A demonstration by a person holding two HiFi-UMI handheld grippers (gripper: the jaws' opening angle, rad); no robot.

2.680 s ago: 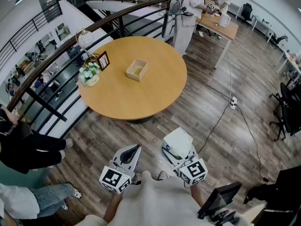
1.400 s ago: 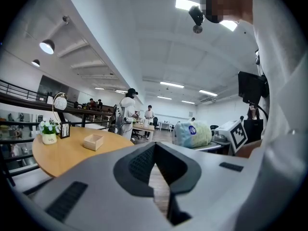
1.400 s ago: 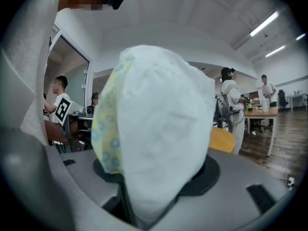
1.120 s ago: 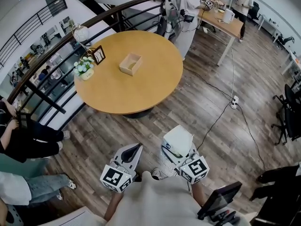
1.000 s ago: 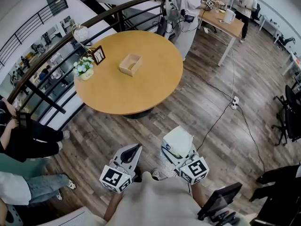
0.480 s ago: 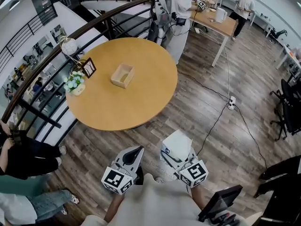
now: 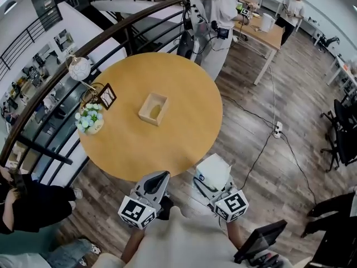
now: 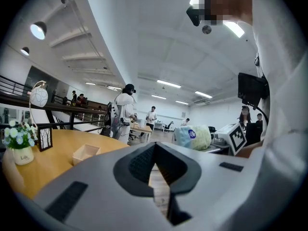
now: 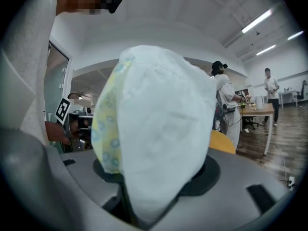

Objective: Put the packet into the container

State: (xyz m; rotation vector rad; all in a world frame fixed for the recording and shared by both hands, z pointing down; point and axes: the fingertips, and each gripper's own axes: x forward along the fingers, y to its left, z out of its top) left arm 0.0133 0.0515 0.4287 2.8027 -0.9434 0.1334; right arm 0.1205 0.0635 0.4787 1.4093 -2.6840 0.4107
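Task barely begun: packet (image 7: 212, 168) not yet delivered. It sits clamped in the right gripper (image 7: 210, 181), held low and close to the body, over the floor just short of the near edge of the table (image 7: 184, 88). In the right gripper view the packet (image 9: 159, 129) fills the frame, white with a yellow patterned edge, both jaws pressed against its lower end. Left gripper (image 7: 158, 178): jaws drawn together at the tips with nothing between them, idle beside the right. Container (image 7: 153, 108) is an open, shallow tan box near the table's middle, well apart from both grippers. Its floor shows a faint yellowish-green patch; cannot tell whether that is an item or only a tint. Otherwise it looks empty. A flower pot (image 7: 90, 121) and a frame (image 7: 107, 95) stand at the left rim. Remaining, by my reading: reach over the table, carry the packet above the box, lower it in, let go.
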